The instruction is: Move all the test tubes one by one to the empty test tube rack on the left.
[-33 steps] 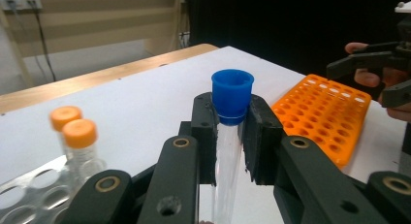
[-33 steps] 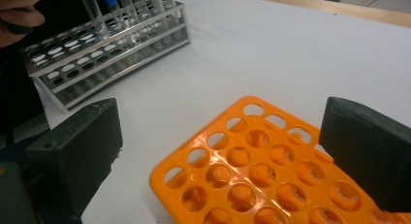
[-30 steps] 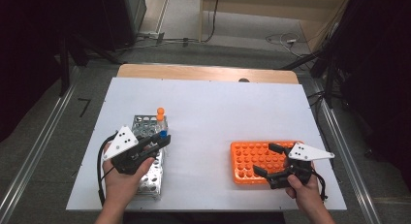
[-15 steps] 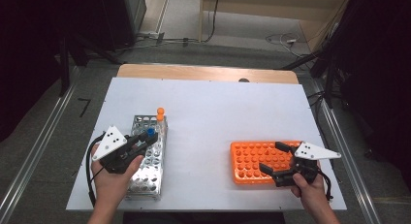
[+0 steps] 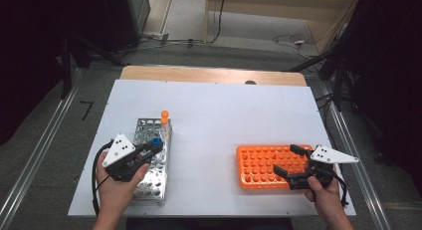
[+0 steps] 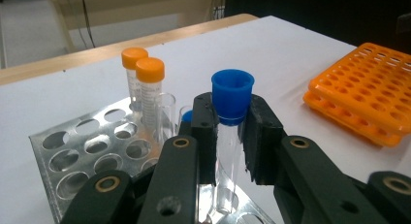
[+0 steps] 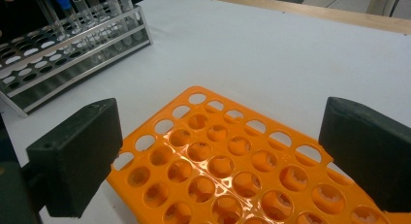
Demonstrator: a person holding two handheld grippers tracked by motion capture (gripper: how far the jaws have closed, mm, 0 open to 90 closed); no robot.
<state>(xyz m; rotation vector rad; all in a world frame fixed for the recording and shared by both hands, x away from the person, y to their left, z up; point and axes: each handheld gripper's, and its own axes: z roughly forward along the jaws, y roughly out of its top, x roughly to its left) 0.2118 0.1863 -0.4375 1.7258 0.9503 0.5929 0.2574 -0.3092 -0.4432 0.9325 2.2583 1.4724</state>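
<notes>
While the left gripper (image 6: 228,136) clamps a clear glass tube with a blue cap (image 6: 232,95) above the perforated metal rack (image 5: 149,163), two orange-capped tubes (image 6: 143,83) stand behind; the right gripper (image 5: 291,161) hangs wide apart over the orange plastic rack (image 7: 228,170).

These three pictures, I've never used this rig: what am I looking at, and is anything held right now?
A person works a handheld two-jaw gripper in each hand. The high view looks down on the white table; the other two ride on the grippers. The left gripper is shut on a blue-capped tube above the metal rack, where two orange-capped tubes stand. The right gripper is open, jaws wide apart over the empty orange rack, holding nothing.
</notes>
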